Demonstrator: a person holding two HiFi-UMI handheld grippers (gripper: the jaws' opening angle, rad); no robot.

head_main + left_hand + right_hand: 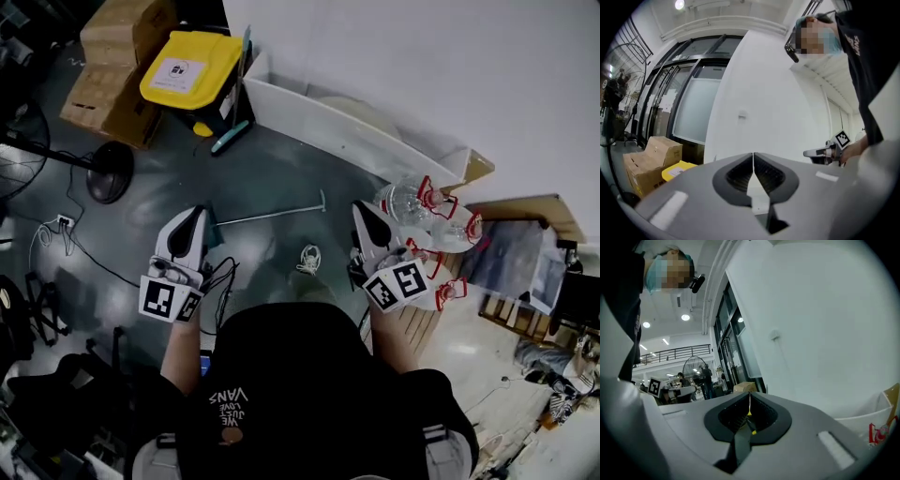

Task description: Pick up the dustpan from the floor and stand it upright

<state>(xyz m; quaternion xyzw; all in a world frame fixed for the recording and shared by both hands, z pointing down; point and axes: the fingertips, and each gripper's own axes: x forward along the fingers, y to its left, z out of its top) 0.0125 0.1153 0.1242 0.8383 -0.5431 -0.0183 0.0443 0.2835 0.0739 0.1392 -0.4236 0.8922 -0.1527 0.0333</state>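
The dustpan lies flat on the dark floor. Its thin metal handle (pixel 274 214) runs out to the right, and its dark pan (pixel 215 234) is mostly hidden behind my left gripper. That left gripper (pixel 199 214) hangs level above the pan end, shut with nothing in it; its closed tips (pixel 753 157) face the white wall. To the right of the handle's far end my right gripper (pixel 362 210) is also level, shut and empty, with its tips (pixel 749 398) pressed together. Neither gripper touches the dustpan.
A yellow-lidded bin (pixel 191 67) and cardboard boxes (pixel 117 66) stand at the back left, with a teal-handled tool (pixel 230 138) leaning beside them. A long white tray (pixel 349 134) runs along the wall. Plastic bottles (pixel 424 202) sit right, a fan base (pixel 110 172) left, and a white cord coil (pixel 309 258) lies in the middle.
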